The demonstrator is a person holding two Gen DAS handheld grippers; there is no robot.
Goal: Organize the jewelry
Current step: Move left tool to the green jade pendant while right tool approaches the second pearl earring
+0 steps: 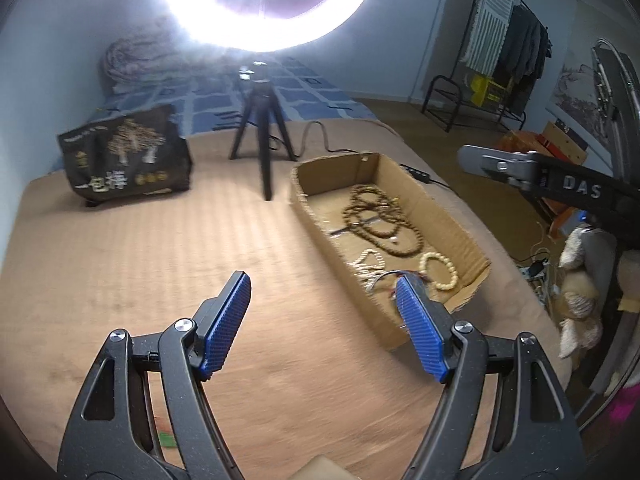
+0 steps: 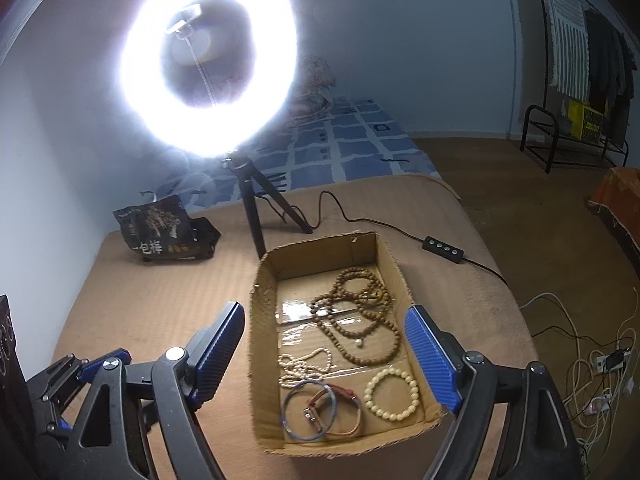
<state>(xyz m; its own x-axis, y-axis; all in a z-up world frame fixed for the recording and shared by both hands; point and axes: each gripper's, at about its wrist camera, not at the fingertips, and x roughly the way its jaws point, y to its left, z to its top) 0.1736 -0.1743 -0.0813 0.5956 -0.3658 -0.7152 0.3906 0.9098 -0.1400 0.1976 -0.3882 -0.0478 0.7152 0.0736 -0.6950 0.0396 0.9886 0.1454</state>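
Cardboard box (image 2: 328, 248) on the bed, holding brown bead strands (image 2: 356, 316). Right hand-held gripper (image 2: 326, 338) wide open, empty, straddling the box; left hand-held gripper (image 1: 324, 304) open, empty, just left of it.

Open cardboard box (image 2: 264, 280) on the bed holds brown bead strands (image 2: 360, 312), cream bracelet (image 2: 392, 394), pearl strand (image 2: 306, 362), bangles (image 2: 308, 412).

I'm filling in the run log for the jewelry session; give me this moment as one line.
phase: approach | left gripper: open, empty | right gripper: open, empty, above cardboard box | in box: brown bead necklace, cream bead bracelet
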